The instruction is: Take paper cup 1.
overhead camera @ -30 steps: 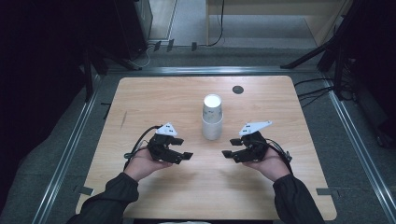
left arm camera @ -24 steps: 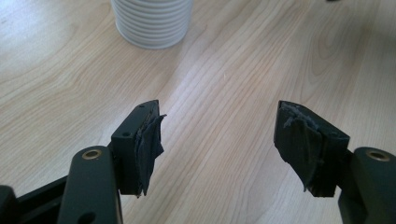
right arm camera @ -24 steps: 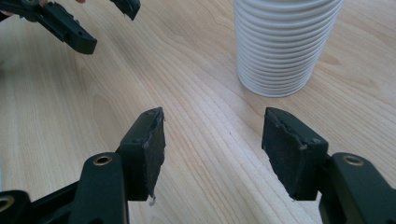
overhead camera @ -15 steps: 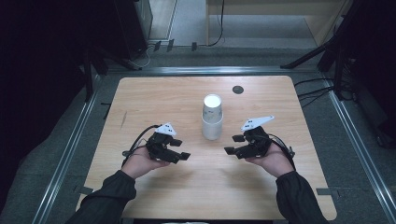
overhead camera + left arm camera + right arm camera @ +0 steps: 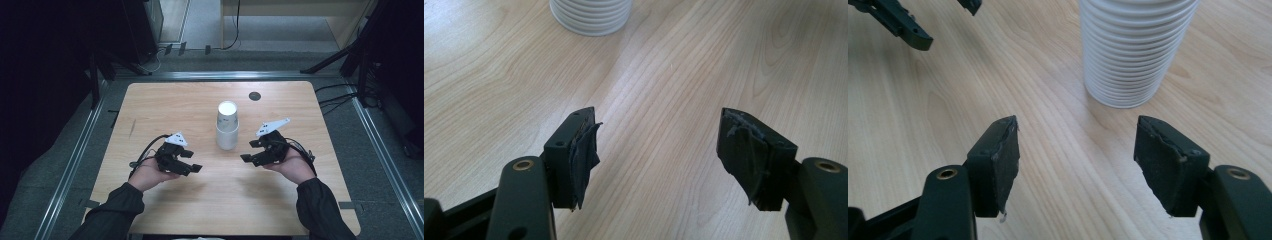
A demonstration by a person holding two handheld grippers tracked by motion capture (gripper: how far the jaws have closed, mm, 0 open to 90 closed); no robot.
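- Centre of the wooden table (image 5: 165,105): a stack of white ribbed paper cups (image 5: 227,125), standing upright, rims nested one over another. That stack is the landmark for everything here.
- The left gripper (image 5: 186,161) sits to the near left of the stack, close to it and not touching, held in the person's left hand (image 5: 150,174) with the jaws pointing toward the stack's side of the table.
- In the left gripper view its two black jaws stand apart with bare wood showing between them. Nothing is held. The pads (image 5: 585,155) look frayed at the edges, and the foot of the stack (image 5: 591,17) is up ahead, slightly left of the gap.
- The right gripper (image 5: 253,151) is to the near right of the stack, roughly mirroring the left one, in the right hand (image 5: 292,167), with the grey three-cornered plate (image 5: 272,126) tilted up on top.
- Its jaws have just been opening, and in the right gripper view they stand parted over bare tabletop with nothing between them.
- There the stack (image 5: 1135,50) rises just beyond the jaws, in line with the right-hand one, well clear of the pads.
- Beyond the stack, toward the far edge, a small dark round disc (image 5: 254,96) lies on the table.
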